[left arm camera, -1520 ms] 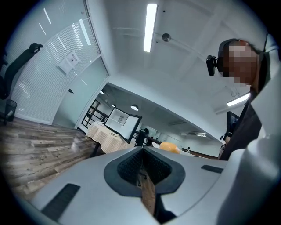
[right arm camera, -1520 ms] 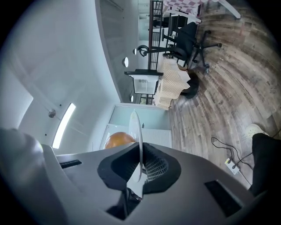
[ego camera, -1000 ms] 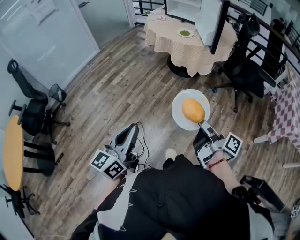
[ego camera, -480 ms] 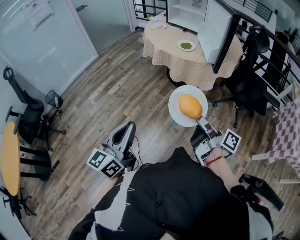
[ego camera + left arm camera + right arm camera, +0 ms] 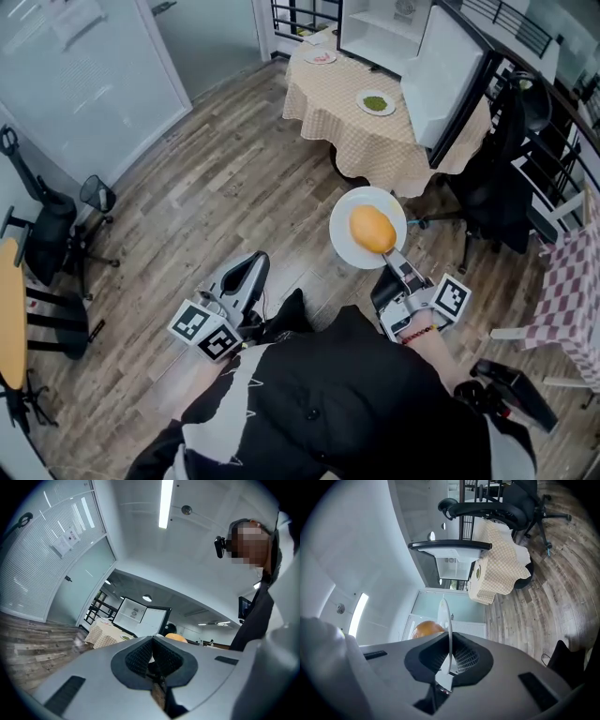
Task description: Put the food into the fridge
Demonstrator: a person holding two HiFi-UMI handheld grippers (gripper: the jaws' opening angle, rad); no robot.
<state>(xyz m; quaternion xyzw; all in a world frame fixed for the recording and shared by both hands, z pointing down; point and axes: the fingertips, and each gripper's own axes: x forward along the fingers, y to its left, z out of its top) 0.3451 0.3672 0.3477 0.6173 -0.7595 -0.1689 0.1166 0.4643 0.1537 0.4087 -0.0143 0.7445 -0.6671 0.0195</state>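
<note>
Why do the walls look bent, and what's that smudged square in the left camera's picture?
Left gripper view: the wide lens bows the wall; the smudge hides a face. Right gripper view: same bulge, dark corners. Head view: sharp, evenly lit.

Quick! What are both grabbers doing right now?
Left gripper: shut, holding nothing.
Right gripper: shut on the white plate rim, orange food on it.

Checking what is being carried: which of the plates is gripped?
The white plate with the orange food, its rim clamped by the right gripper. The green-food plate and the far plate sit on the checked table.
</note>
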